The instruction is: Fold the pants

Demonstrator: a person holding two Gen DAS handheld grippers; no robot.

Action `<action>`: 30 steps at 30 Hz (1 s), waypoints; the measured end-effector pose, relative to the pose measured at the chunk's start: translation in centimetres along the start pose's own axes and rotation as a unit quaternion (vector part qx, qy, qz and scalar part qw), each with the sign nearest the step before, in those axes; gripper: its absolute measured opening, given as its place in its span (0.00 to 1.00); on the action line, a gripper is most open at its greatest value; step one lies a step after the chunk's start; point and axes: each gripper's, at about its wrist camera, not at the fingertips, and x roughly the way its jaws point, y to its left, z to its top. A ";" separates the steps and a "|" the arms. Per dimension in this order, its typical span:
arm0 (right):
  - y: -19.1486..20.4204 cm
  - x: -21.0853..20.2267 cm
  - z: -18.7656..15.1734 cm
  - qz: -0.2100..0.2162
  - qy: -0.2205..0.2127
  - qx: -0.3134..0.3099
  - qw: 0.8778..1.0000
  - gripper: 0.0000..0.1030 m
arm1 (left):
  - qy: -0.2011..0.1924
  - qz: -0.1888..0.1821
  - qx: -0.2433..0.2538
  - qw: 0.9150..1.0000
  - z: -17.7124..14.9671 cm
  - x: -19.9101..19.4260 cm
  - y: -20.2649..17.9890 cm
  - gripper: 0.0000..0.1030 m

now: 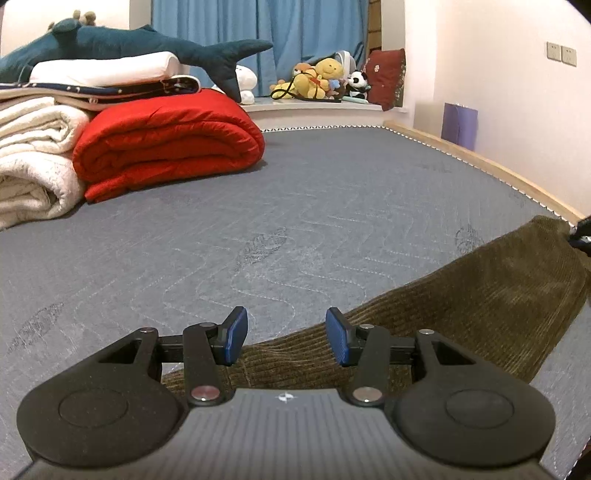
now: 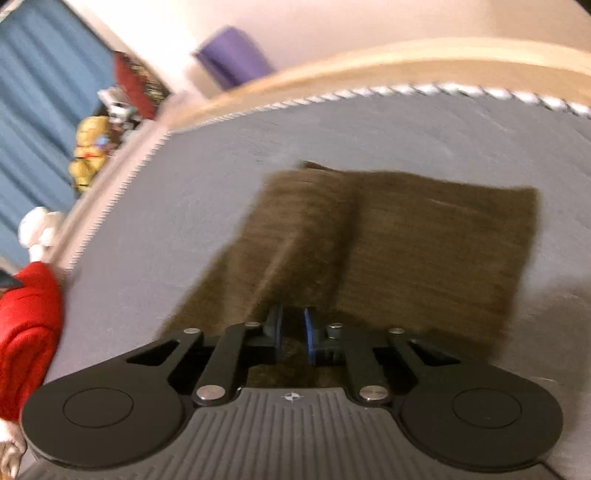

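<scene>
So we have the pants (image 2: pixel 388 251), brown corduroy, lying on the grey mattress (image 1: pixel 258 229), part folded, with a raised ridge of cloth running toward the right gripper (image 2: pixel 291 332). Its blue pads (image 2: pixel 309 339) stand close together with that ridge of cloth between them; looks like a pinch on the fabric, though the right wrist view is motion-blurred so we can't confirm firm contact.

Left gripper (image 1: pixel 284 339) is released: pads (image 1: pixel 236 339) well apart, nothing between them. It hovers over the near end of the pants (image 1: pixel 461 295), which stretch away to the right edge of its view, where the far corner looks lifted.

Elsewhere on the mattress: a folded red quilt (image 1: pixel 166 144) beside rolled white blankets (image 1: pixel 33 162), a plush shark (image 1: pixel 129 44) on top of the stack. Soft toys (image 1: pixel 317 79) sit on the sill under the blue curtain (image 1: pixel 258 26). A wooden bed frame (image 1: pixel 480 162) runs along the wall side.
</scene>
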 end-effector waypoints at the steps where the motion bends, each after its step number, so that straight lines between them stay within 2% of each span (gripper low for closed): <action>1: 0.9 0.2 -0.2 0.022 -0.003 -0.014 1.000 0.14 | 0.000 0.001 0.001 1.000 -0.1 -0.1 0.0 0.51; 3: 3.4 0.6 -0.6 0.073 -0.007 -0.064 0.995 0.14 | 0.000 0.004 0.005 1.000 -0.2 -0.1 0.0 0.51; 5: 6.2 1.0 -1.6 0.122 0.003 -0.119 0.985 0.14 | 0.003 0.003 0.008 1.000 -0.2 0.0 -0.1 0.51; 6: 7.3 1.4 -2.2 0.137 0.020 -0.135 0.981 0.14 | 0.005 0.004 0.010 1.000 -0.3 0.1 -0.1 0.51; 8: 8.3 2.4 -3.1 0.142 0.055 -0.144 0.978 0.14 | 0.009 0.005 0.009 1.000 -0.2 0.3 0.0 0.51; 9: 8.3 2.6 -3.3 0.132 0.060 -0.146 0.979 0.14 | 0.010 0.005 0.008 1.000 -0.2 0.3 0.1 0.51; 11: 7.2 2.0 -2.6 0.109 0.033 -0.121 0.986 0.14 | 0.009 0.005 0.006 1.000 -0.2 0.2 0.2 0.51; 14: 3.8 -0.3 0.2 0.080 -0.033 -0.032 0.996 0.15 | 0.006 0.002 0.009 1.000 -0.3 0.0 0.3 0.51; 17: -0.2 -2.1 2.2 0.040 -0.070 0.035 0.996 0.15 | 0.004 0.002 0.009 1.000 -0.2 0.0 0.3 0.51; 19: -2.9 -2.2 2.3 0.015 -0.064 0.075 0.995 0.15 | 0.004 0.001 0.008 1.000 0.0 0.2 0.3 0.51; 21: -4.8 -1.4 2.1 0.000 -0.037 0.104 0.994 0.15 | 0.006 -0.001 0.009 1.000 0.1 0.4 -0.1 0.51; 23: -5.7 -0.8 1.4 -0.010 -0.018 0.098 0.995 0.15 | 0.006 -0.002 0.013 1.000 0.2 0.5 -0.5 0.51; 27: -4.9 1.2 0.0 -0.032 0.006 0.073 0.997 0.15 | 0.006 -0.003 0.024 1.000 0.0 0.4 -1.0 0.55; 30: -3.3 2.4 -0.4 -0.022 0.002 0.055 0.998 0.15 | 0.009 0.002 0.026 1.000 -0.3 0.5 -0.9 0.55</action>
